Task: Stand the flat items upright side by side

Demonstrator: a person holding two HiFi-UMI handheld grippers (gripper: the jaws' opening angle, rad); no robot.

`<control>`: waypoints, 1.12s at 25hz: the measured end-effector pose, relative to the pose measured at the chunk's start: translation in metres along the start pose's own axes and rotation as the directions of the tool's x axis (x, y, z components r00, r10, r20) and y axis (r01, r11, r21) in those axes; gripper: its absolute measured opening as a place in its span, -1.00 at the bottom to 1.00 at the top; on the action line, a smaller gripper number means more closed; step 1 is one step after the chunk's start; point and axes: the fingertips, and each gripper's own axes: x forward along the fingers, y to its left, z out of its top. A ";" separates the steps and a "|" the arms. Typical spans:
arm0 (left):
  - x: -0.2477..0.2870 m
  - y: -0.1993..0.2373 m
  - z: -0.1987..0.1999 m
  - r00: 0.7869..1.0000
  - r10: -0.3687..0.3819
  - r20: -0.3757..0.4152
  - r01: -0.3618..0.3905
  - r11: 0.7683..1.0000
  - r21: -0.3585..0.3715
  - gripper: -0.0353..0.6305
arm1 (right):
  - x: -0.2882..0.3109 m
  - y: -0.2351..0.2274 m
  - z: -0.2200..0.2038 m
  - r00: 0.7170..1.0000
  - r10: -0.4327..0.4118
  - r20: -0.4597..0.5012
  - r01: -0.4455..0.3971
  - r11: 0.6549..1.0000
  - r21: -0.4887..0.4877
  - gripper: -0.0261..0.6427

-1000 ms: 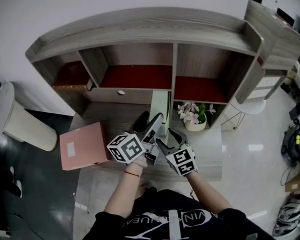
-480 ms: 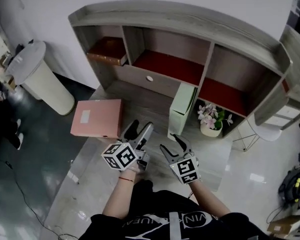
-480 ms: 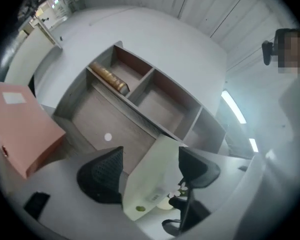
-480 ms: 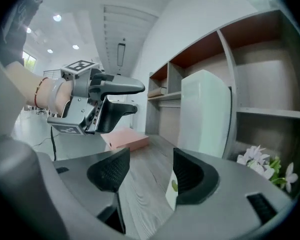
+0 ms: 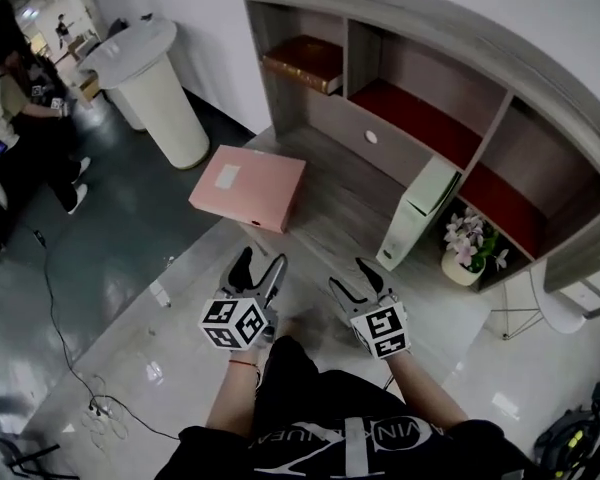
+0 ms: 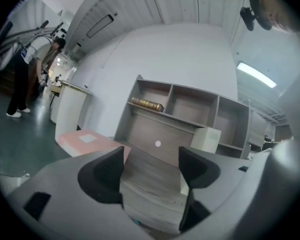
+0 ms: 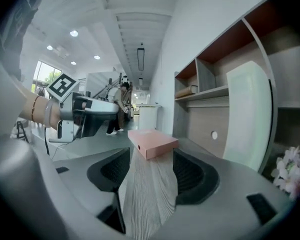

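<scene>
Jaws stand apart and empty on left hand-held gripper point(image 5: 260, 268) and right hand-held gripper point(image 5: 352, 280); pink box point(image 5: 248, 187) lies flat on the desk point(image 5: 330, 233), likely next to be raised beside the pale green box point(image 5: 417, 214), already upright by the shelf unit point(image 5: 345, 123).

1. A shelf unit point(image 5: 450, 88) stands along the back of the desk point(image 5: 330, 218).
2. A book point(image 5: 302, 63) lies in the shelf unit's leftmost upper compartment.
3. A flat box point(image 5: 248, 186) lies on the desk at its left end.
4. An upright file box point(image 5: 417, 213) stands on the desk, right of the flat box and well apart from it, just before the shelf unit.
5. A flower pot point(image 5: 467, 251) stands just right of the upright file box.
6. The left gripper point(image 5: 260, 261) and the right gripper point(image 5: 352, 276) hang side by side, apart, above the desk's near part.
7. A round stand point(image 5: 150, 73) stands on the floor left of the desk, and a person point(image 5: 25, 98) sits farther left.
</scene>
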 end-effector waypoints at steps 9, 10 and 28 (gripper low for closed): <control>-0.056 0.092 -0.024 0.971 0.231 -0.061 -0.234 0.971 -0.053 0.12 | 0.042 0.030 0.004 0.996 0.090 0.007 -0.090 0.996 0.021 -0.10; -0.055 0.102 -0.025 0.969 0.240 -0.067 -0.243 0.968 -0.056 0.12 | 0.049 0.031 0.003 0.996 0.091 0.002 -0.091 0.996 0.022 -0.10; 0.053 0.276 0.000 0.970 0.134 -0.204 -0.172 0.968 -0.181 0.12 | 0.253 0.057 0.027 0.985 0.096 -0.142 -0.085 0.993 0.085 -0.11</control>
